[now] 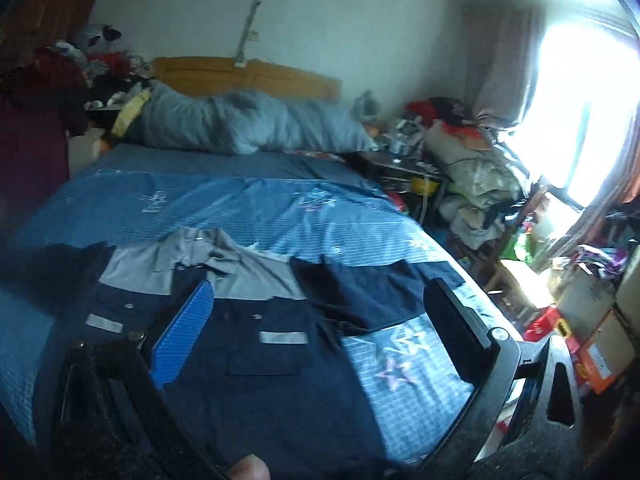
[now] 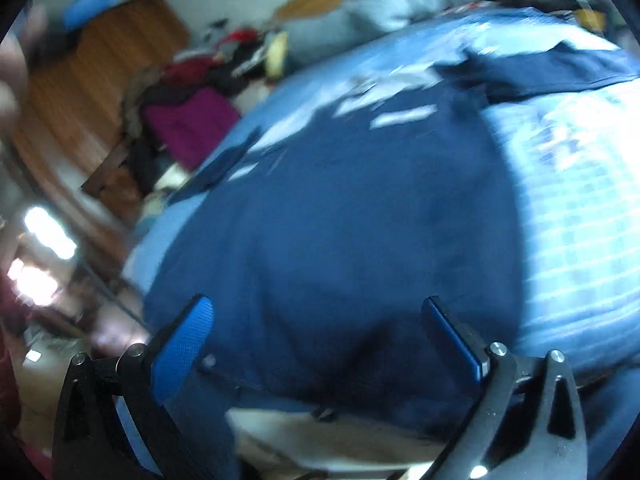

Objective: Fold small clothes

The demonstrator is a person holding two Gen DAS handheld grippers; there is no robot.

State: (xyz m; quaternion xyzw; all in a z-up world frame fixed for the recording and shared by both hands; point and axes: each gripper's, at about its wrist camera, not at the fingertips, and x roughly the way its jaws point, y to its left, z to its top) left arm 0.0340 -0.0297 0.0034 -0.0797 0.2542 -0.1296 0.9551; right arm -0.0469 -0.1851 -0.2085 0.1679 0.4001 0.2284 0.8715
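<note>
The left hand-held gripper (image 1: 316, 332) is held with its two fingers spread wide and nothing between them, above one navy and grey jacket (image 1: 248, 344) spread flat on the bed (image 1: 248, 200) near its foot edge. The right hand-held gripper (image 2: 320, 344) is likewise held wide and empty over the jacket's lower part. Two pale reflective strips (image 1: 283, 337) are seen on the jacket's chest.

Spread flat on the blue checked star-print bedsheet (image 1: 248, 204), near its front edge, a navy and grey work jacket (image 1: 240, 344), with a long grey pillow (image 1: 256, 124) behind it against the wooden headboard (image 1: 248, 76) and heaped clutter (image 1: 472, 168) off to its right.
</note>
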